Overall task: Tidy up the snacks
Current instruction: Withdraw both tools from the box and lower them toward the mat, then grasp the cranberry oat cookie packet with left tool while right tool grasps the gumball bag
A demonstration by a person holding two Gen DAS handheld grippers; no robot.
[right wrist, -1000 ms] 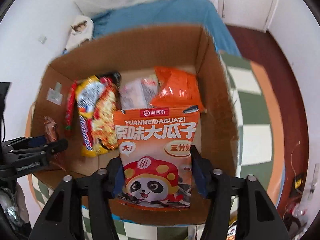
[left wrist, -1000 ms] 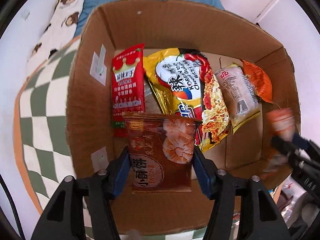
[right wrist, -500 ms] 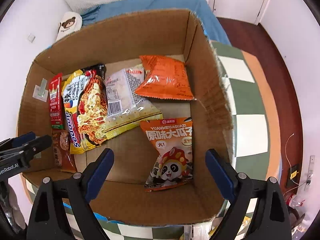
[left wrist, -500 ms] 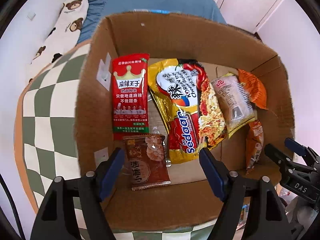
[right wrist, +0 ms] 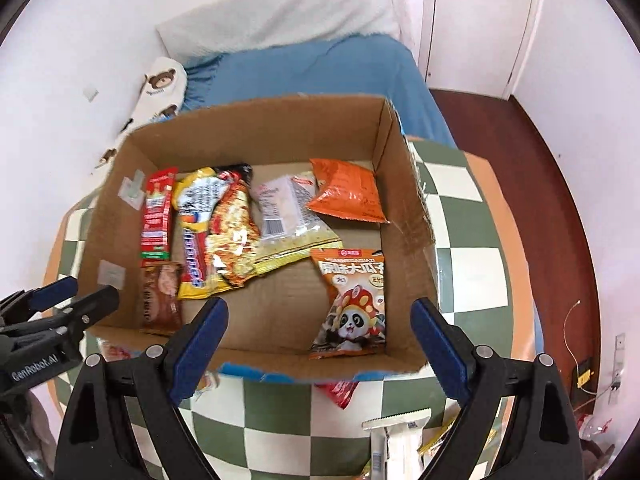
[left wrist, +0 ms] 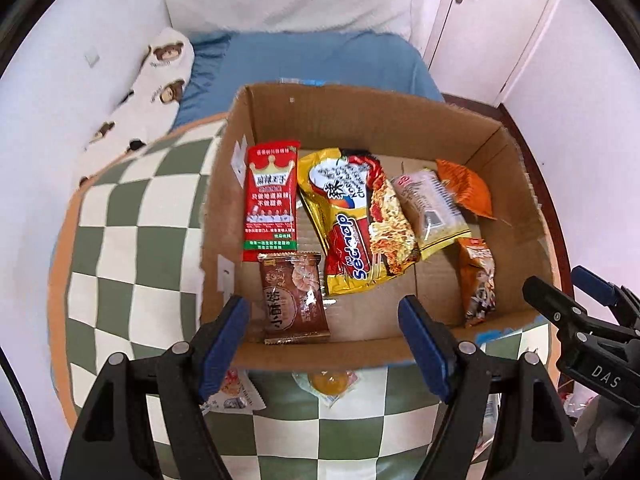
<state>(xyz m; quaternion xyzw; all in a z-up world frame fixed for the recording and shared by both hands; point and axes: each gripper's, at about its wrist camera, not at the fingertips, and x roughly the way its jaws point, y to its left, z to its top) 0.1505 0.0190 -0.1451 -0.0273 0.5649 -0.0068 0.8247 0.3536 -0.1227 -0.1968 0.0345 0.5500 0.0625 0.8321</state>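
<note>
Six snack packets [right wrist: 352, 304] are lying in one cardboard box [right wrist: 404, 216], long axes toward its far wall; both tools, left tool [left wrist: 324, 344] and right tool [right wrist: 320, 340], are gaping empty.

Home bedroom, blue-sheeted bed [left wrist: 316, 60], door [right wrist: 480, 20]

One cardboard box [right wrist: 256, 128]; six snack packets [right wrist: 352, 300] inside — two grippers [right wrist: 320, 332].

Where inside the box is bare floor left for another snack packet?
In the cardboard box, the bare floor lies at the near middle, between the brown packet and the panda packet, below the noodle packet. The far half is crowded; packets overlap there.
</note>
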